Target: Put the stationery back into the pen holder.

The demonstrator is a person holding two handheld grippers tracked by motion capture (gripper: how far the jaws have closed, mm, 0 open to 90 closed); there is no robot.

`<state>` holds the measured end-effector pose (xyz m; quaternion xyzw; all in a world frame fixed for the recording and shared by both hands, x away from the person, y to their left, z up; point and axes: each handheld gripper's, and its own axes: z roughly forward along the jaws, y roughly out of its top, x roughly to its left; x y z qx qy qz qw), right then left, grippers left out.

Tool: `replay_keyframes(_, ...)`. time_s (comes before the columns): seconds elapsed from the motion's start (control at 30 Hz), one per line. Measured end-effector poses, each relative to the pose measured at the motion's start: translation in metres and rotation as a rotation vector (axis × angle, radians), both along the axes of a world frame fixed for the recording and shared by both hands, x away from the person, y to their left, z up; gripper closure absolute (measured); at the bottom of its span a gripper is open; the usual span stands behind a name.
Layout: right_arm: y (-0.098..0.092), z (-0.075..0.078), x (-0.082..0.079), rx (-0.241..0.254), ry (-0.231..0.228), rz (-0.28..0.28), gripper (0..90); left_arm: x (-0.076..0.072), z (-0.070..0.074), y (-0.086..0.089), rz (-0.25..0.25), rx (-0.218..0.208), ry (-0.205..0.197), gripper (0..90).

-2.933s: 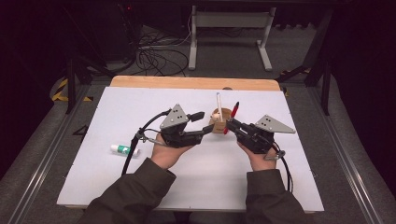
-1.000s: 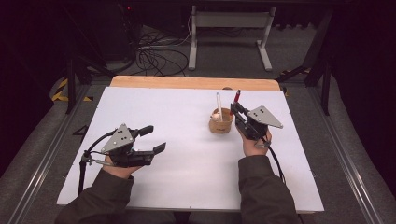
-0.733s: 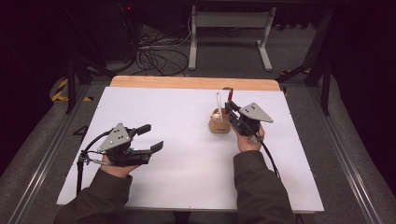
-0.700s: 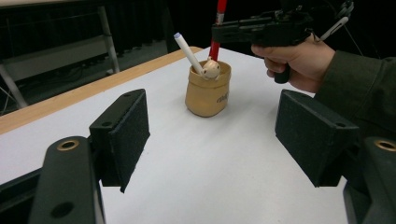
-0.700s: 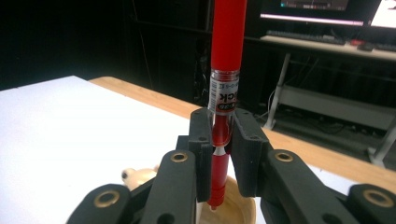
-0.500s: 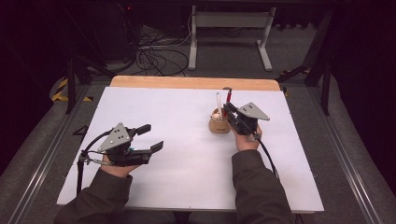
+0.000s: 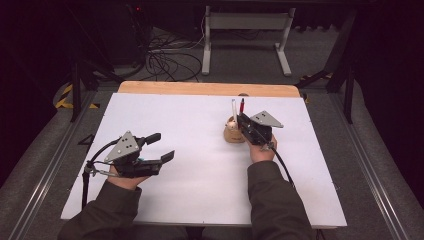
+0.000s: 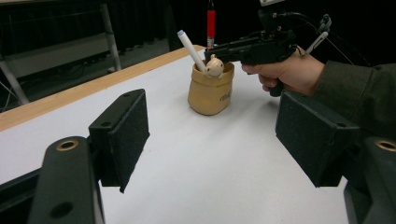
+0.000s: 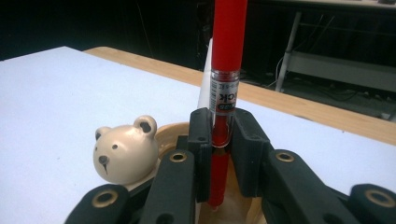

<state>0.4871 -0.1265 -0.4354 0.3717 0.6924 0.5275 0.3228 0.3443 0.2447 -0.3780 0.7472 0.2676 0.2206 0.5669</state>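
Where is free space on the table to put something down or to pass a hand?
The white table is bare between the left hand-held gripper and the pen cup, and along the far wooden edge. It is crowded at the cup, where the right hand-held gripper holds the red pen.

Left hand-held gripper [image 7: 159, 147] open, right [image 7: 242, 122] clamped.

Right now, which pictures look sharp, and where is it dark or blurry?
High view: white table evenly lit, surroundings dark. Left gripper view: its near pads soft, the bear cup sharper. Right gripper view: red pen fairly crisp, background dim.
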Motion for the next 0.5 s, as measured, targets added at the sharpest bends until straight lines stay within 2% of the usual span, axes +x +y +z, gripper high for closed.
replay_keyframes(0.23, 0.0015, -0.0030, 0.0004, -0.018, 0.018, 0.001, 78.9, -0.0011, 0.0005, -0.0006, -0.005, -0.002, -0.001, 26.7)
replay_keyframes(0.5, 0.0000, -0.0038, 0.0018, -0.008, 0.028, 0.005, 77.3, -0.0010, 0.0003, -0.0001, 0.006, -0.008, -0.003, 26.7)
